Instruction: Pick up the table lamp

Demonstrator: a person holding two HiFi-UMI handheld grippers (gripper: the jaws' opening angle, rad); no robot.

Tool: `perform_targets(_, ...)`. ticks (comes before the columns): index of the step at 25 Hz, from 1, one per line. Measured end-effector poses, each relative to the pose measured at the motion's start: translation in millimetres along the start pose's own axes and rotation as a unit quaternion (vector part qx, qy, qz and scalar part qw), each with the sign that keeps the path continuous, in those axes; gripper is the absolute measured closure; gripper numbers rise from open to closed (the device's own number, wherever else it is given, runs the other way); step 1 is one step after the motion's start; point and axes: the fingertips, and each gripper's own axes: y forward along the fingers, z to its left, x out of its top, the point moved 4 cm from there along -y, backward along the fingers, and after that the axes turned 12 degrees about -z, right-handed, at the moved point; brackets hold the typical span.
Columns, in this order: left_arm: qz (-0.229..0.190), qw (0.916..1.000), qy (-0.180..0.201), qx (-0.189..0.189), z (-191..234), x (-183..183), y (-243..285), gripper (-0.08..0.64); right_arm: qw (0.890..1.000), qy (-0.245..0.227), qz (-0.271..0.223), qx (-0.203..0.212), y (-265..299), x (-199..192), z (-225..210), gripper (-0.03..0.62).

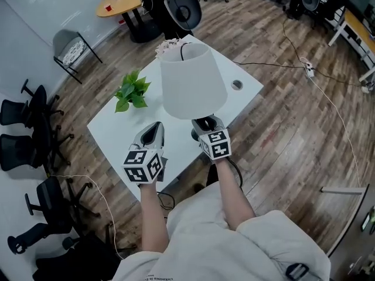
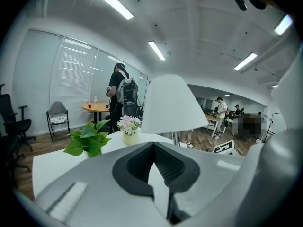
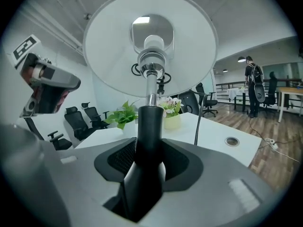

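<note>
Half done, at a guess. Clamps the table lamp [image 1: 193, 81] by its black stem in the right gripper [image 3: 149, 160], pads pressed on both sides just above the flared foot. Carries the white shade upright above that gripper, over the near right part of the white table [image 1: 114, 127]. Cannot tell whether the foot is clear of the tabletop, since shade and gripper hide it in the head view. Holds the left gripper [image 1: 153, 132] just left of the lamp and apart from it, jaws narrowly parted with nothing between them.

Counts the grasp as complete. Leaves the lift itself to finish or confirm: raise straight up, shade level, and mind the thin black cord [image 3: 201, 119] beside the stem.

Surface: sits cornerwise on a wood-plank floor [image 1: 281, 127] and bears a green potted plant [image 1: 132, 91] at far left, a small pot of pale flowers [image 1: 167, 45] at the far corner and a round cable port [image 1: 237, 85] at the right.

Room: open office — black swivel chairs [image 1: 23, 113] along the left, a round wooden table [image 1: 119, 3] beyond, a standing person [image 2: 120, 91] near it, a cable with power strip [image 1: 307, 68] across the floor at far right.
</note>
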Motion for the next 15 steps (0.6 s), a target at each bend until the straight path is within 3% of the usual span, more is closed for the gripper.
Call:
perform_targets(7,0.025,0.9996,-0.003,0.010,-7,-22,-17,0.560,1.000,-0.004,-0.001,-0.002,-38,21,13,0.400)
perform_targets(15,0.004,0.9981,-0.047,0.040,-20,-35,-47,0.560,0.999,-0.021,-0.010,0.035,-60,51,27,0.400)
